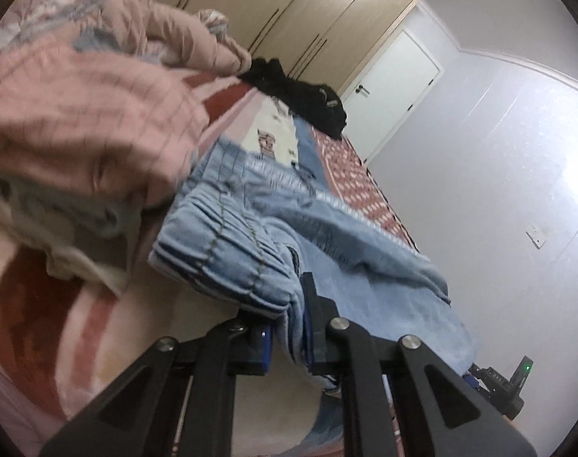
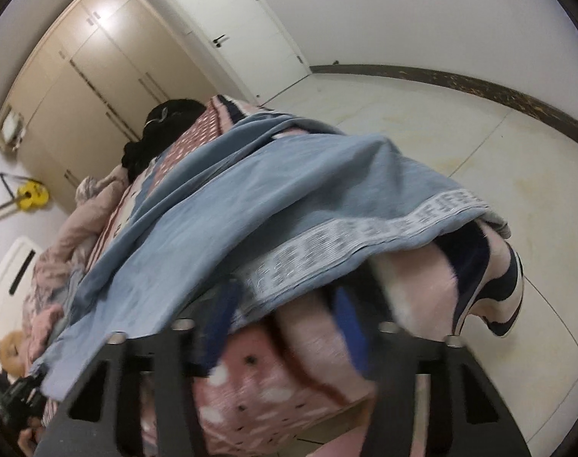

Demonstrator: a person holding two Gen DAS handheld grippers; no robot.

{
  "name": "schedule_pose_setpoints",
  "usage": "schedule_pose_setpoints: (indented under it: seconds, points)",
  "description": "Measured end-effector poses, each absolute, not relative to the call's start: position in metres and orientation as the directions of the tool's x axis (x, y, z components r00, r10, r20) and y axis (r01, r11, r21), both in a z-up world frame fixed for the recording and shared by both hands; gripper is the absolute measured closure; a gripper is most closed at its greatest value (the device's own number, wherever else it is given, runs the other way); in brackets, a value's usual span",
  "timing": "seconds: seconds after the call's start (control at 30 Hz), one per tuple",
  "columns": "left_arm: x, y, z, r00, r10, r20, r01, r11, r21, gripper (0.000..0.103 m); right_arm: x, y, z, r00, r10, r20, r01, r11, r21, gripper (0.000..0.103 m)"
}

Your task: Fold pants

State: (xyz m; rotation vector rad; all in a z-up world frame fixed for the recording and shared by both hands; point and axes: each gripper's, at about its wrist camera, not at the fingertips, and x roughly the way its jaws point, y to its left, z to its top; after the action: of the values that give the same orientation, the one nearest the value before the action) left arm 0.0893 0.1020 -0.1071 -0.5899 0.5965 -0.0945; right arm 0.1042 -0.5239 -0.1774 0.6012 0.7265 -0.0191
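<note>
Blue denim pants (image 1: 289, 205) lie along the bed (image 1: 33, 320), close to the bed's long side edge, the one next to the open floor (image 2: 460, 144). The bed has a pink and red blanket (image 2: 273, 392) with spots on it.

The left gripper (image 1: 289, 337) has its jaws squeezed tight on the bunched waistband of the pants, near the stretchy top with the stitched line. The cloth sticks up out of the jaws in a fold.

The right gripper (image 2: 281, 316) is at the other part of the pants, by the white patterned stripe (image 2: 357, 236) that runs down the leg. Its blue fingers (image 2: 220, 323) stand a little apart. The edge of the pants hangs over them, but the picture is blurry, so I cannot tell if they pinch the cloth.

A pink checked quilt (image 1: 87, 114) is heaped up on the bed next to the waistband. A pile of black clothes (image 1: 300, 95) sits at the far end of the bed, near the wooden wardrobe (image 1: 289, 11) and the white door (image 1: 395, 91).
</note>
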Motion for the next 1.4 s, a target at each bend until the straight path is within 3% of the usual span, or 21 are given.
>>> schedule_pose_setpoints:
  seconds: [0.2,0.3,0.4,0.73,0.93,1.13,1.4]
  points:
    - [0.085,0.106,-0.103,0.846,-0.212,-0.489,-0.094,0.844,-0.528,0.094,0.11,-0.543,-0.186,0.795,0.203,-0.572,0.243,0.757,0.607,0.075]
    - [0.08,0.106,-0.1,0.852,-0.201,-0.484,-0.094,0.85,-0.518,0.094,0.107,-0.542,-0.182,0.803,0.14,-0.579,0.271,0.779,0.565,0.091]
    - [0.07,0.107,-0.094,0.861,-0.183,-0.475,-0.095,0.859,-0.504,0.095,0.1,-0.537,-0.17,0.823,0.119,-0.555,0.254,0.797,0.548,0.098]
    - [0.035,0.117,-0.075,0.873,-0.131,-0.47,-0.125,0.871,-0.475,0.096,0.069,-0.51,-0.119,0.841,0.113,-0.529,0.162,0.881,0.446,0.098]
    - [0.052,0.111,-0.062,0.853,-0.14,-0.502,-0.108,0.895,-0.432,0.095,0.066,-0.509,-0.091,0.847,0.148,-0.511,0.098,0.9,0.424,0.099]
    - [0.1,0.098,-0.035,0.838,-0.147,-0.526,-0.07,0.926,-0.372,0.094,0.118,-0.507,-0.05,0.818,0.206,-0.537,0.0,0.933,0.359,0.099]
    - [0.205,0.102,-0.035,0.75,-0.132,-0.648,-0.112,0.941,-0.32,0.091,0.228,-0.504,-0.018,0.754,0.198,-0.626,-0.026,0.962,0.272,0.099]
